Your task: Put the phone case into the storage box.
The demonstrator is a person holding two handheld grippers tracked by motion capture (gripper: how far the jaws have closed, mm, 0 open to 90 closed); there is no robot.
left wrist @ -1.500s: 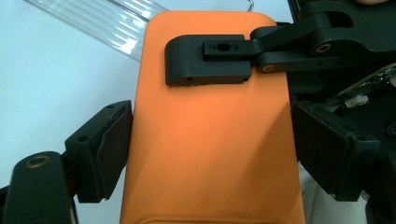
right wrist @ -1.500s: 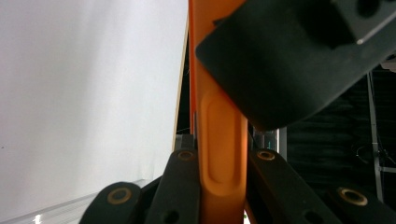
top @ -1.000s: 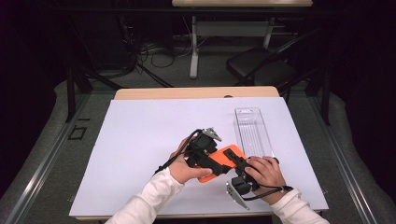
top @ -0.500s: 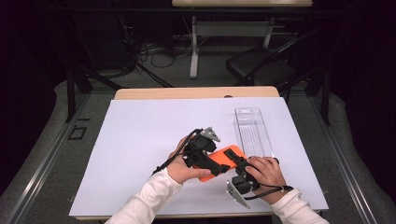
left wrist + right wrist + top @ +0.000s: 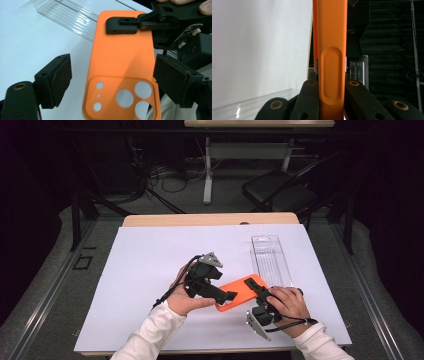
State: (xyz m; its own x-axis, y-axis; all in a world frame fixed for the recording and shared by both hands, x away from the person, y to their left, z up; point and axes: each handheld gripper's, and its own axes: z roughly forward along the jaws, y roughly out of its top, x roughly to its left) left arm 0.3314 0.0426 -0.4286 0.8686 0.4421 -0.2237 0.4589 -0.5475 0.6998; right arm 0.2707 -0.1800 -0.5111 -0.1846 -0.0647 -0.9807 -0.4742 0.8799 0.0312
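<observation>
Item: orange phone case (image 5: pixel 241 292), held off the white table sheet (image 5: pixel 150 270) nr clear plastic tray (image 5: pixel 270 260).
R gripper (image 5: pixel 256 289): jaws clamped on case edge, steadying it.
L gripper (image 5: pixel 110 80): jaws wide, straddling camera-cutout end w/o contact — prob. lining up 2nd grip.

White sleeves (image 5: pixel 150 332), black fingers (image 5: pixel 53 80), brass screws, trailing cables
</observation>
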